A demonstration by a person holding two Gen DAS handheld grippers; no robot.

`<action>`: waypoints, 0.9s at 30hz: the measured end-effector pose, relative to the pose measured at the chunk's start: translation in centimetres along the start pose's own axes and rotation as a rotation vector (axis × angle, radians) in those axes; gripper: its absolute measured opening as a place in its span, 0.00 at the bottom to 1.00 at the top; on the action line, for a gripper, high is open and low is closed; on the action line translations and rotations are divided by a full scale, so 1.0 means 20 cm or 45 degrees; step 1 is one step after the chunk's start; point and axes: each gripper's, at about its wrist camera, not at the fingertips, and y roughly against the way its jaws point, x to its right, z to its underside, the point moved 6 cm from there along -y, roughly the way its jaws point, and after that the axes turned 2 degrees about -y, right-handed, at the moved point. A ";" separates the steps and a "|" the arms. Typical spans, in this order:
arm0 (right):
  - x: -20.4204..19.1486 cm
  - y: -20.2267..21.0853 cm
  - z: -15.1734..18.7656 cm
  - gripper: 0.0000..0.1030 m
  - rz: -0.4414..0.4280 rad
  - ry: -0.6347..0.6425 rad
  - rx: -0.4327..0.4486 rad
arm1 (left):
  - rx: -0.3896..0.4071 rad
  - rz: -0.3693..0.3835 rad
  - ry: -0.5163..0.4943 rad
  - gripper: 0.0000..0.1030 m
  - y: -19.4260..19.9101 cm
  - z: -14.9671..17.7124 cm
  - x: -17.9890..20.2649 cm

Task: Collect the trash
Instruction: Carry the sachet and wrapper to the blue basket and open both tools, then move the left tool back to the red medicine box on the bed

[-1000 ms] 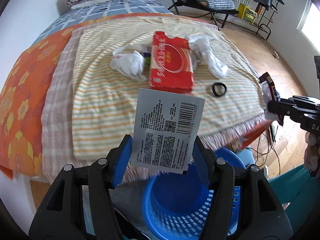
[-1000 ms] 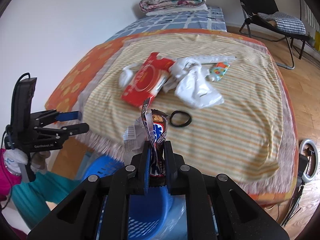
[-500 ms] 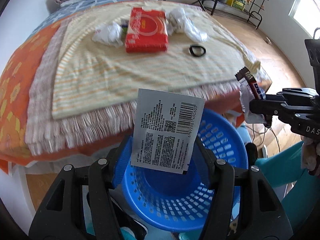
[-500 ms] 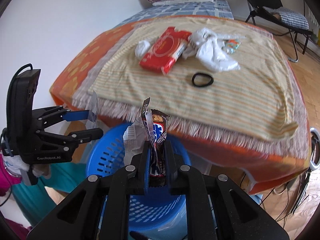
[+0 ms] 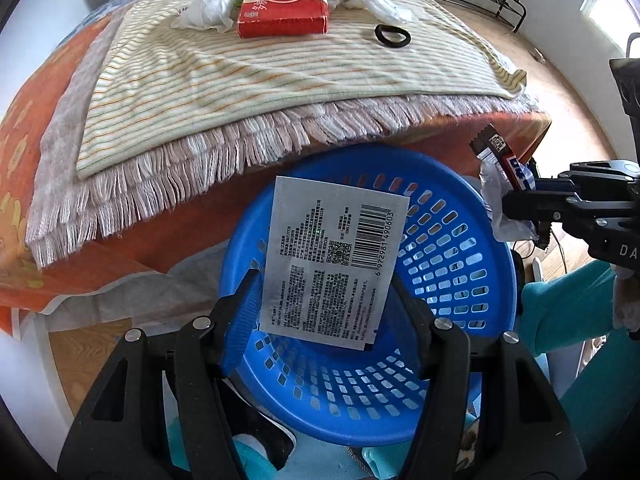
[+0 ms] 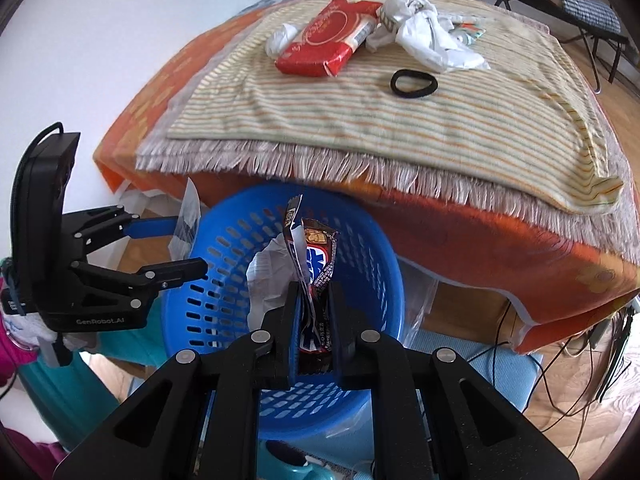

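Observation:
My left gripper (image 5: 326, 292) is shut on a flat silver sachet (image 5: 332, 260) with a barcode, held over the blue mesh basket (image 5: 452, 248). The right gripper (image 6: 314, 300) is shut on a dark candy wrapper (image 6: 314, 264) bundled with crumpled white paper (image 6: 266, 276), above the same blue mesh basket (image 6: 368, 264). In the left wrist view the right gripper (image 5: 508, 208) shows at the basket's right rim with its dark candy wrapper (image 5: 500, 156). From the right wrist camera, the left gripper (image 6: 188, 246) appears at the basket's left rim, the silver sachet (image 6: 188, 216) edge-on.
On the striped blanket (image 5: 240, 72) of the bed lie a red packet (image 5: 284, 0), white crumpled bags (image 6: 428, 36), a black hair tie (image 6: 414, 84) and a small colourful wrapper (image 6: 468, 34). Cables (image 6: 560, 364) trail on the wooden floor at right. A folding chair (image 6: 576, 0) stands behind.
Both grippers came down and back from over the bed, carrying their trash. The blue basket, only partly seen before, now lies fully under them. Neither grip changed.

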 end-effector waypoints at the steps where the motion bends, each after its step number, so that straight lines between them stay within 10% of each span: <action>1: 0.00 0.00 0.00 0.11 -0.001 0.000 -0.003 | -0.002 0.001 0.000 0.60 0.00 0.00 0.00; 27: 0.04 -0.03 0.00 0.41 0.021 -0.045 -0.032 | -0.039 -0.013 0.005 0.67 -0.05 0.03 -0.01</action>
